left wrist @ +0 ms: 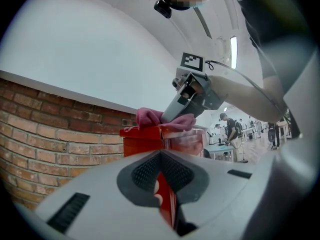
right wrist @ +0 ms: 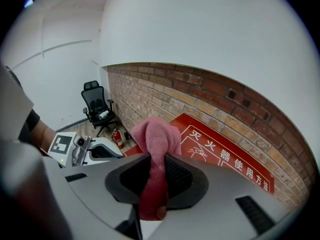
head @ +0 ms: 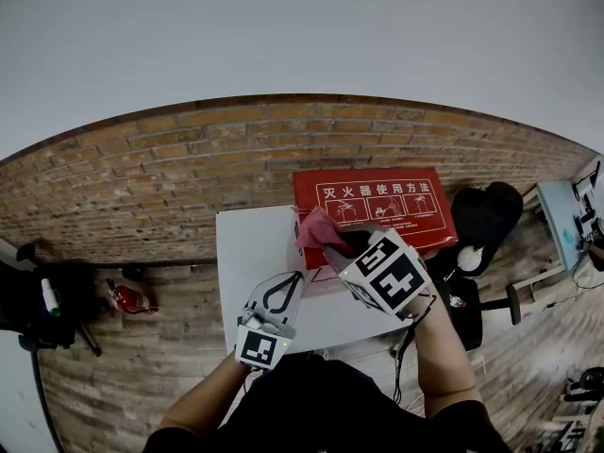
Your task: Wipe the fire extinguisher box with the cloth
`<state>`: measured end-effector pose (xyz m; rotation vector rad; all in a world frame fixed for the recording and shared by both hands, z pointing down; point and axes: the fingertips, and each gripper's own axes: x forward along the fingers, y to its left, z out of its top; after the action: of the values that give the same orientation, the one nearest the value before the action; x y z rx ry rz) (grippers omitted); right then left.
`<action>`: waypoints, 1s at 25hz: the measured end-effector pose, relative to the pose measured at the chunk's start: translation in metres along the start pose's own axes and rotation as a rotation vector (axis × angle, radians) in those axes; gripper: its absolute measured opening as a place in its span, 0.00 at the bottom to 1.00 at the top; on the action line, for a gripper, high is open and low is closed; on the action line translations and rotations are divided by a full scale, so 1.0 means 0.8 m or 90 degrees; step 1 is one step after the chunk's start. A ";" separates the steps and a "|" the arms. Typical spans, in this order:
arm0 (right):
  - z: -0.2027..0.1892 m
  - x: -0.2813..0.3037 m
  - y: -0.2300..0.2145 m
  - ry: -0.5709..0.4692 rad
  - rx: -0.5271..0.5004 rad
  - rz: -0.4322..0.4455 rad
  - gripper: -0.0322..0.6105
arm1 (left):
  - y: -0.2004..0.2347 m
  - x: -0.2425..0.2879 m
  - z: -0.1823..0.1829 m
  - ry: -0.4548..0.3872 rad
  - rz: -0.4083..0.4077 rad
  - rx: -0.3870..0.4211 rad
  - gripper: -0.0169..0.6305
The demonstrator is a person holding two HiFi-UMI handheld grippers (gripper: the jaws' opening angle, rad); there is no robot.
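Two grippers at the fire extinguisher box (head: 406, 217).
Left gripper (head: 295, 279) pinches shut on the box's near-left edge; right gripper (head: 342, 242) clamps the pink cloth (head: 317, 226), bunched on the box's left end, brick wall (head: 189, 177) behind.

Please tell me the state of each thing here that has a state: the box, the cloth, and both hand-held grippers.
Red box: lying flat on the table, printed side up.
Cloth: bunched, pressed on the box's top.
Right hand-held gripper: closed on the cloth.
Left hand-held gripper: jaws closed, pointing toward the box.
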<state>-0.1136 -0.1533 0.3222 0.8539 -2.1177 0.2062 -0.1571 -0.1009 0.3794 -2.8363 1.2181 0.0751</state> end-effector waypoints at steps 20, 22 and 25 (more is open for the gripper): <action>-0.036 -0.023 -0.046 0.003 0.024 -0.031 0.19 | -0.011 0.008 0.006 -0.001 0.017 0.010 0.07; -0.040 -0.025 -0.049 0.002 0.027 -0.032 0.18 | -0.013 0.007 0.008 -0.002 0.020 0.012 0.07; -0.045 -0.027 -0.054 0.000 0.034 -0.032 0.18 | -0.013 0.007 0.009 -0.001 0.024 0.016 0.07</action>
<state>-0.0537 -0.1602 0.3229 0.9377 -2.0955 0.2374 -0.1459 -0.0975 0.3725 -2.7916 1.2637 0.0625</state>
